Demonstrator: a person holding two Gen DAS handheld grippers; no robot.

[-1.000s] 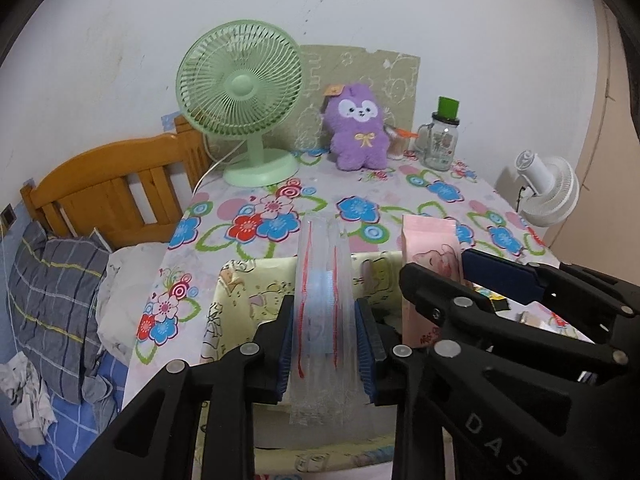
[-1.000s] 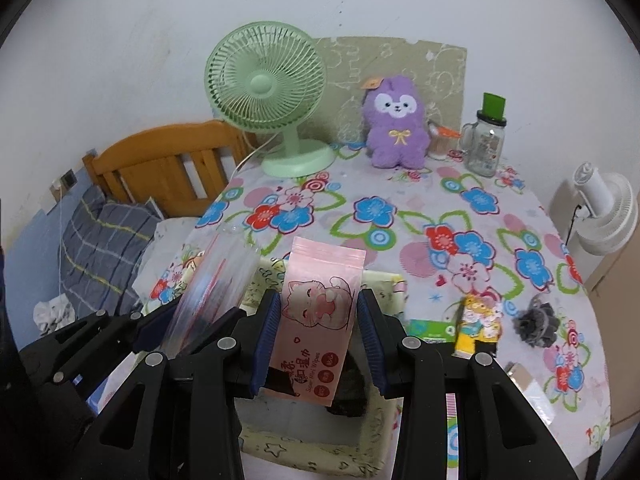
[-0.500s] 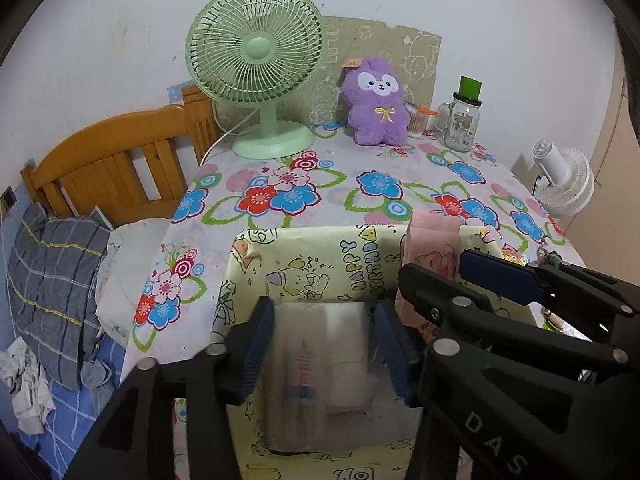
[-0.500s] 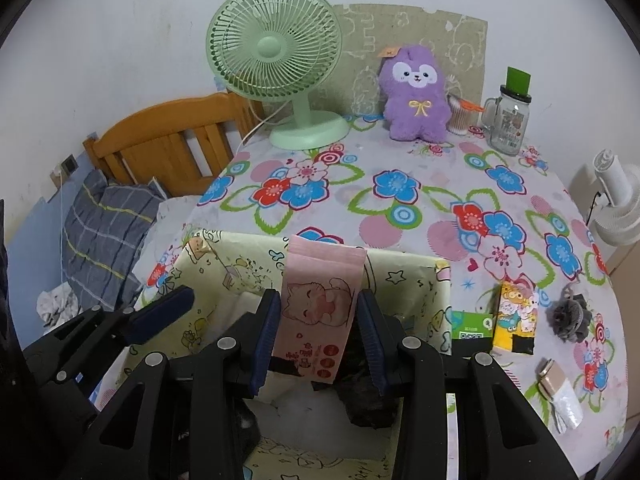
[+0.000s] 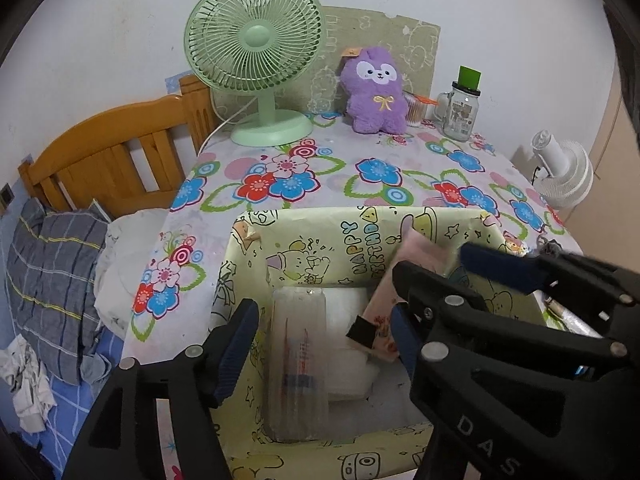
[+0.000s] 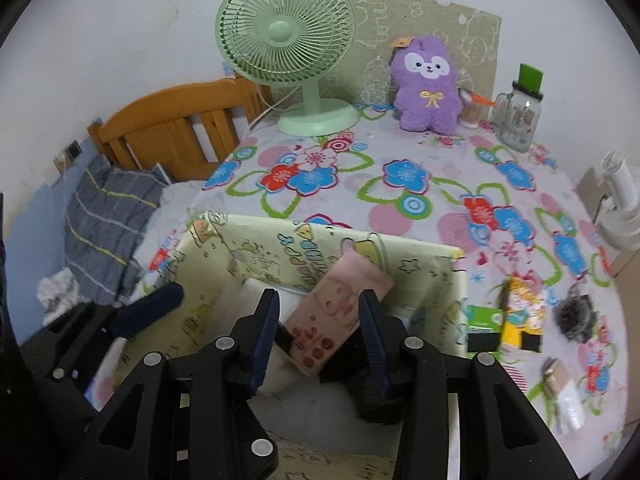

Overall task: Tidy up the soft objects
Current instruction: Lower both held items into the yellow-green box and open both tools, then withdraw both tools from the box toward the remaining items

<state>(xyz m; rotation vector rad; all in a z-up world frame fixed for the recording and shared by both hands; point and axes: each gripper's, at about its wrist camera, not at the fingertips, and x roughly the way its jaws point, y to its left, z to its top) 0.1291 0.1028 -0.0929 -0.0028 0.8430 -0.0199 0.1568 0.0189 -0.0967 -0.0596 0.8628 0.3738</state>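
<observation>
Matt printed-paper box (image 5: 362, 236); glossy clear-plastic pack (image 5: 298, 364); smooth pink pouch (image 6: 340, 312); fuzzy purple plush toy (image 5: 376, 92); varnished wooden headboard (image 5: 116, 156); smooth green plastic fan (image 5: 256, 40).

Setting: home bedroom | wooden bed headboard (image 5: 116, 148) beside the table (image 5: 400, 152) | plaid pillow (image 5: 52, 276) and crumpled bedding on the bed | floral cloth covers the table | green desk fan (image 5: 256, 60), purple plush toy (image 5: 376, 92), glass mug jar (image 5: 460, 112) against the wall
</observation>
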